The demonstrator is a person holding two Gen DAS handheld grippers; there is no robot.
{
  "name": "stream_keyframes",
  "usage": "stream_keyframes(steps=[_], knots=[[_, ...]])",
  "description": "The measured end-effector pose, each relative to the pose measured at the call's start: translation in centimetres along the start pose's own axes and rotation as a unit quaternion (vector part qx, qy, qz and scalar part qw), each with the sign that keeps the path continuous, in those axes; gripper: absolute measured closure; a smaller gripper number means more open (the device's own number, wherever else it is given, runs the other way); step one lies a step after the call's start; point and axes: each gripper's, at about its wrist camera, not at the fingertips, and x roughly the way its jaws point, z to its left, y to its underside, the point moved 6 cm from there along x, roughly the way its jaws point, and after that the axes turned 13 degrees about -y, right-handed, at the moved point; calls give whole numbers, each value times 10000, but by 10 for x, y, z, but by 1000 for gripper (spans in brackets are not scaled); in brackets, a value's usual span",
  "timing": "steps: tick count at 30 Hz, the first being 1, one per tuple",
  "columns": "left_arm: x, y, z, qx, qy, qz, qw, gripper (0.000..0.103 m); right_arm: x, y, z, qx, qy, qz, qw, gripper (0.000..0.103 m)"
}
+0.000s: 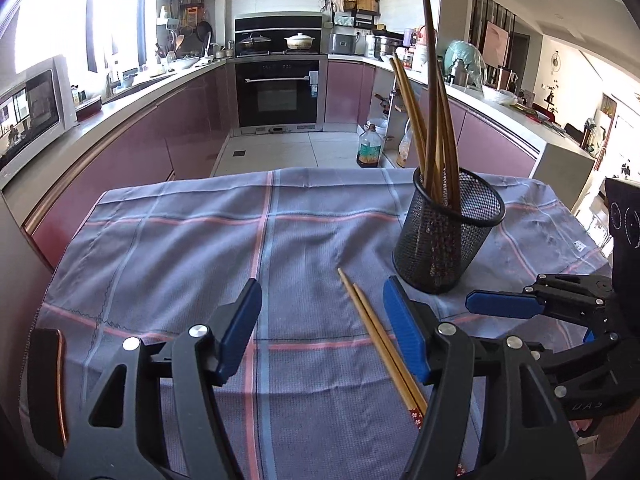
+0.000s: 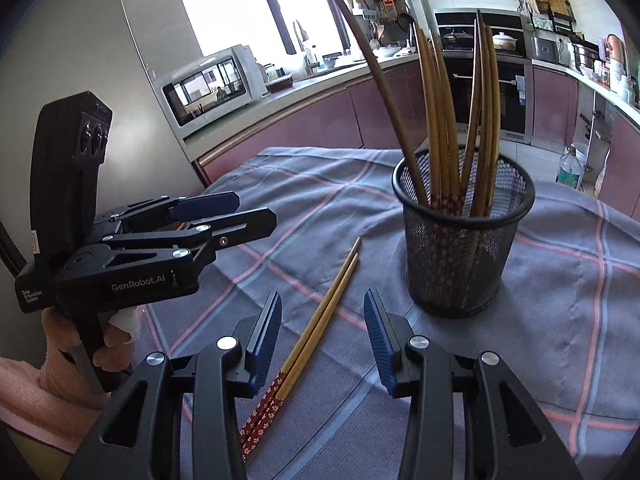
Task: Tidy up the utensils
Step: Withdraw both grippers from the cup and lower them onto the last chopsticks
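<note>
A black mesh cup stands on the blue checked tablecloth and holds several bamboo chopsticks upright. Two loose chopsticks with red patterned ends lie side by side on the cloth in front of the cup. My left gripper is open and empty above the cloth, with the pair near its right finger. My right gripper is open and empty, its fingers on either side of the loose pair. Each gripper shows in the other's view: the right, the left.
The table sits in a kitchen with purple cabinets. A microwave stands on the counter to the left, an oven at the back. An oil bottle stands on the floor beyond the table's far edge.
</note>
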Motion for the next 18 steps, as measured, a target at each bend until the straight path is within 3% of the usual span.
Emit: stream_keyframes(steps=[10,18], knots=[[19,31,6,20,-61,367,9993,41,29,29,-2,233,24,496,9985,63],[27,40,7,12,-36,495,9988,41,40,34,-1,200,170,643,9976,72]])
